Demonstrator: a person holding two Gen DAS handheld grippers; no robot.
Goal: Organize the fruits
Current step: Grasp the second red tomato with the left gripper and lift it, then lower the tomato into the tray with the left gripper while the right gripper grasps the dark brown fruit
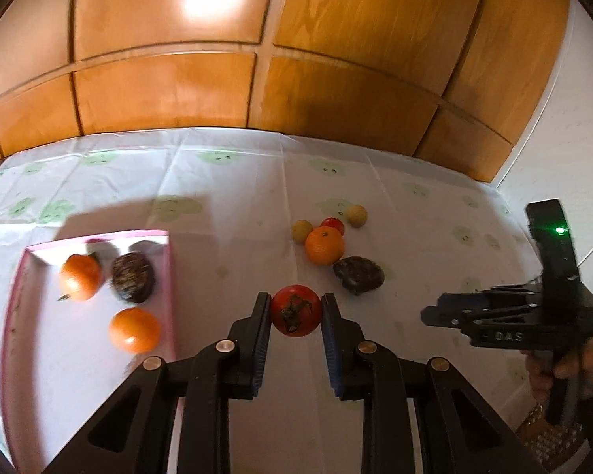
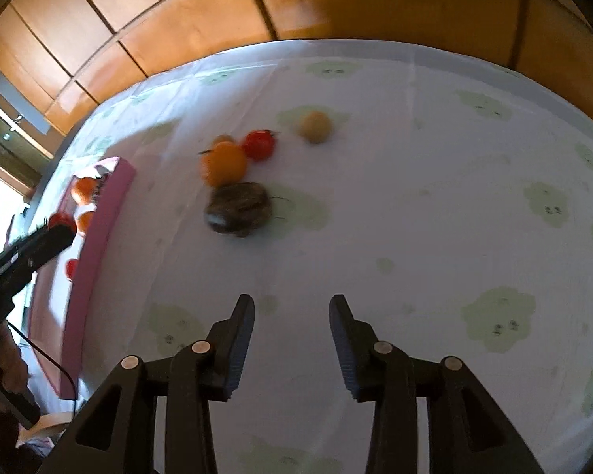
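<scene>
A: So, which step is this?

B: Carrying. The left gripper (image 1: 296,312) is clamped on a tomato (image 1: 296,310), held just right of the pink tray (image 1: 170,276).

A: And the right gripper (image 2: 291,312)?

B: Fingers apart, empty, hovering near the loose pile: orange (image 2: 223,162), avocado (image 2: 239,208), small tomato (image 2: 259,144).

A: Next move?

B: Probably swing left over the tray's rim, find a bare spot beside the oranges, then release.

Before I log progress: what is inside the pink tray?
Pink tray holds two oranges and a dark fruit. The right view hints at another red fruit; the wall hides the rest.
</scene>
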